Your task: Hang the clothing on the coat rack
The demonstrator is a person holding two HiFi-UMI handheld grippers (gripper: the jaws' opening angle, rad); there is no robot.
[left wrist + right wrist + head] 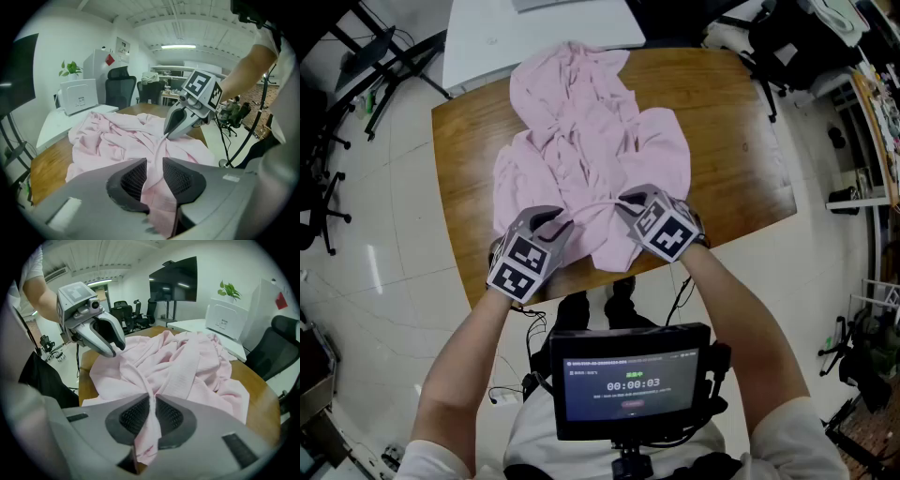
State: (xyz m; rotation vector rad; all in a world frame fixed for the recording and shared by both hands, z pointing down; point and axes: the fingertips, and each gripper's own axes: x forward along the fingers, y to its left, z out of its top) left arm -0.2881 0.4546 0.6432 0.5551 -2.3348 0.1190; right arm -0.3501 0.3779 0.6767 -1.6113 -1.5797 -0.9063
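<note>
I have both my tools on the crumpled pale pink fabric garment [581, 141], which lies spread over the brown wooden table with rounded corners [741, 122], its near hem hanging just past the edge closest to me.

My left gripper [555, 225] sits at the near left of the cloth. In the left gripper view, my left gripper's dark ribbed pads [136, 177] stand fairly wide, yet a thick fold of the pink cloth fills the gap and presses against both, so I have it pinched.

My right gripper [630, 206] is just beside it on the right. In the right gripper view, its ribbed pads [169, 416] are drawn nearly together on a thin pleat of the same garment, and a tail of cloth hangs out below them.

A narrow band of pink fabric runs from one grip to the other, pulled into a ridge above the rest of the heap. The two tips are near each other but apart.

Behind the wooden table stands a white tabletop [534, 37]. A white box-shaped machine [77, 96] rests on it, with a black office chair [121, 86] beyond.
</note>
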